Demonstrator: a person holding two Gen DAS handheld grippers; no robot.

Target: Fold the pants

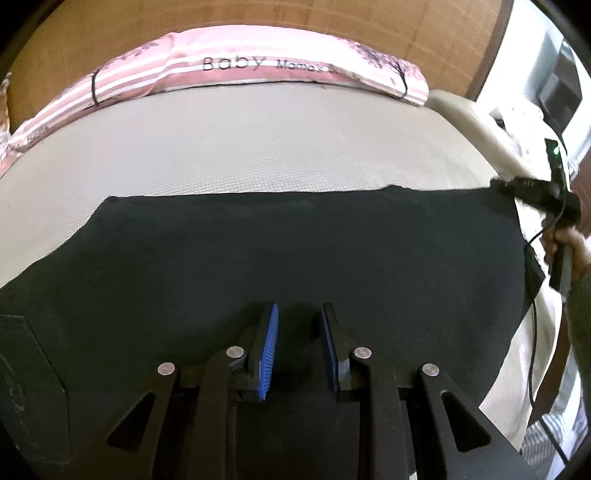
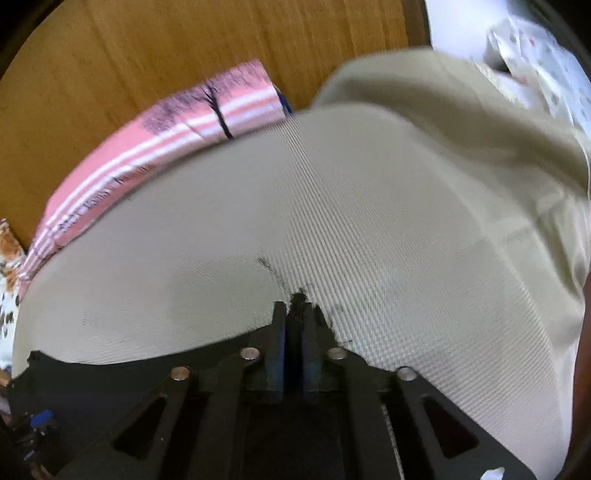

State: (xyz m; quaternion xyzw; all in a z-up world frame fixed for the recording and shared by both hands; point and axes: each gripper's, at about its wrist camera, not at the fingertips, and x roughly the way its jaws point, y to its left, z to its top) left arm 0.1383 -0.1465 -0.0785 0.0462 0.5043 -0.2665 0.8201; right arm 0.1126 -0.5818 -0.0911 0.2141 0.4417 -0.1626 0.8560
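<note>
Pants [image 1: 280,251], one dark pair, lie spread flat on the near part of the bed [image 1: 229,147], their far edge running straight across the beige woven sheet. One pink striped pillow [image 1: 258,62] printed "Baby" lies at the head of the bed against a wooden headboard [image 1: 332,18].

Two hand-held grippers are at work. The left hand-held gripper [image 1: 298,325] hovers over the pants with a clear gap between its blue pads and nothing pinched there. The right hand-held gripper [image 2: 294,314] has its fingers nearly together, with a dark tuft of cloth showing at the tips beside the pants' far edge; whether the pads actually press on it cannot be told.

Only the left wrist view shows the pants' full spread and, at the pants' right corner, a hand [image 1: 565,247] holding the other tool with its cable. Only the right wrist view, blurred, shows a floral cloth [image 2: 9,266] left of the pillow and a rumpled beige cover [image 2: 443,96] beyond the bed's far corner.
</note>
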